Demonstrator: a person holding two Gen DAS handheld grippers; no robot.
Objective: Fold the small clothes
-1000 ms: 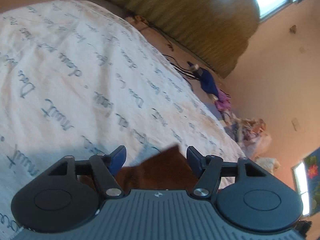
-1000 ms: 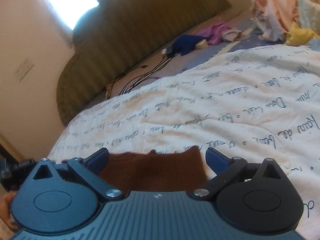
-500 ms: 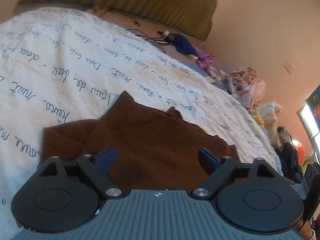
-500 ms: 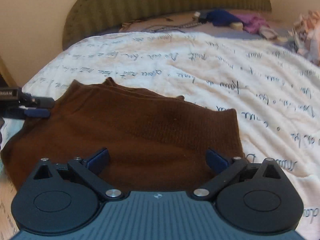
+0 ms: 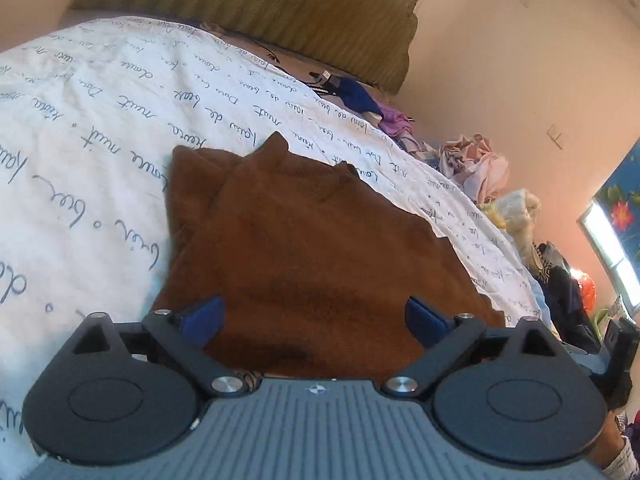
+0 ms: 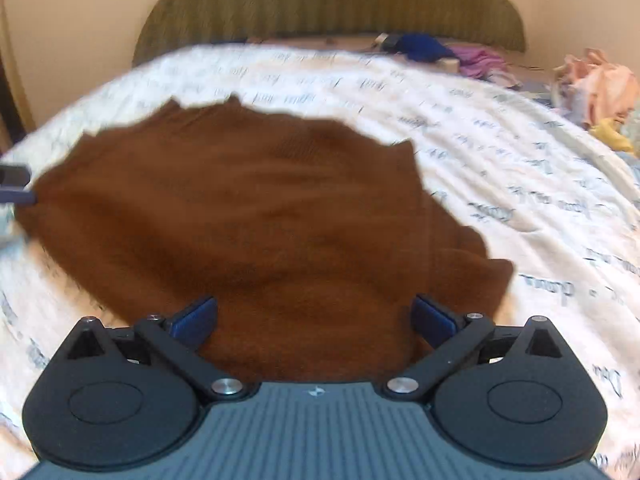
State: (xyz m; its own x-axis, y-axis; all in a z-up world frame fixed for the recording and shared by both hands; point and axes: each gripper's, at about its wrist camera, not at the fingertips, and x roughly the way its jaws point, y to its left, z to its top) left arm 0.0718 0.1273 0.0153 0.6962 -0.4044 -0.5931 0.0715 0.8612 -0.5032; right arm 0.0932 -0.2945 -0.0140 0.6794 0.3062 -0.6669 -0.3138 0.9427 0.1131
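A small brown knit garment [image 5: 312, 240] lies spread on the white bedspread with blue script [image 5: 100, 128]. One layer is folded over another at its far left corner. My left gripper [image 5: 314, 318] is open and empty, just above the garment's near edge. In the right wrist view the same garment [image 6: 248, 208] fills the middle. My right gripper [image 6: 314, 316] is open and empty over its near edge. The left gripper's blue fingertips [image 6: 16, 186] show at the garment's left edge.
A green ribbed headboard [image 6: 328, 4] stands at the far end of the bed. Blue and purple clothes [image 6: 448, 52] lie by it, and a pile of pink and yellow clothes [image 6: 596, 88] sits at the right. Pink walls surround the bed.
Both grippers have pulled back and tilted down, so more of the brown garment shows. The left jaws opened wider. The garment now lies flat, free of both grippers.
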